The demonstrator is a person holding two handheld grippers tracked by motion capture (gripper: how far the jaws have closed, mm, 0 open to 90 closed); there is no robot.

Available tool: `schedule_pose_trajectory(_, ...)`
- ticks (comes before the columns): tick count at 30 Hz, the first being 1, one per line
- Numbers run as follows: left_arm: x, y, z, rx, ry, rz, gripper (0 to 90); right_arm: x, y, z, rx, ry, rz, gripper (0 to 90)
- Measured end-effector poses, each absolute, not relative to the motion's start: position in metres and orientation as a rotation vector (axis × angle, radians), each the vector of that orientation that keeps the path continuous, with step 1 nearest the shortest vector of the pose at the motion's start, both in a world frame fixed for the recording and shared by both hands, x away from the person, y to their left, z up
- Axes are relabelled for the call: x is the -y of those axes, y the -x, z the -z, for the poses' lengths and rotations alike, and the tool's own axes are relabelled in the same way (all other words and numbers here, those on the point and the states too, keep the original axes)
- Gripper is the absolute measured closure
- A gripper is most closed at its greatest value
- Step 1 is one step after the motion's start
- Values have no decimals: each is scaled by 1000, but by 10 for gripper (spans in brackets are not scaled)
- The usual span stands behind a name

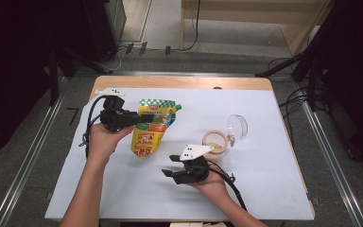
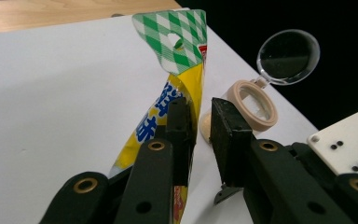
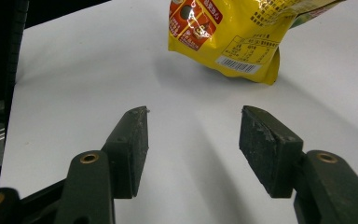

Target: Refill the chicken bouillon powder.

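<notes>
Here, hidden: the pouch's (image 2: 177,88) lower part sits behind the left gripper's (image 2: 200,126) fingers.
Writing: blue characters on the pouch, cut off and unreadable; a barcode (image 3: 238,64) ahead of the right gripper (image 3: 193,133).
Left fingers: slightly parted, pouch edge between, one pad against it, other pad clear.
Right fingers: wide apart, holding nothing.
Behind left fingers: a tape roll (image 2: 254,105) and clear lid (image 2: 289,56).

A white sheet (image 1: 123,189) is covering most of a wooden table (image 1: 179,82), leaving a bare strip at the far edge. Grey carpet (image 1: 23,156) is spreading around it, crossed by metal rails (image 1: 328,156). Black cables (image 1: 293,101) are trailing over the floor, and pale wooden furniture (image 1: 250,14) is standing beyond.
</notes>
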State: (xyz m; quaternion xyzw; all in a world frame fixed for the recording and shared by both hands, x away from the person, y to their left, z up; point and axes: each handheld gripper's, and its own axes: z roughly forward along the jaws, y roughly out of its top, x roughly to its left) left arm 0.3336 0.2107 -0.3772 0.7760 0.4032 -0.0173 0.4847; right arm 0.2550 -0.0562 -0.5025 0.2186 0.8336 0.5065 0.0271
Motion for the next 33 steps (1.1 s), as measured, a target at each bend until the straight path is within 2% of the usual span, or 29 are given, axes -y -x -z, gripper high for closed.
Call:
schedule_pose_trajectory(5, -219, -332, 376, -990, -1895, 46, 773, 57, -255, 502, -2577, -681, -1566, 435)
schedule_pose_trajectory(13, -229, -331, 377, -998, -1902, 90, 705, 57, -255, 500, -2577, -681, -1572, 436)
schedule_pose_trajectory(33, -249, -314, 364, -1004, -1895, 28, 596, 47, -253, 492, -2613, -619, -1553, 437)
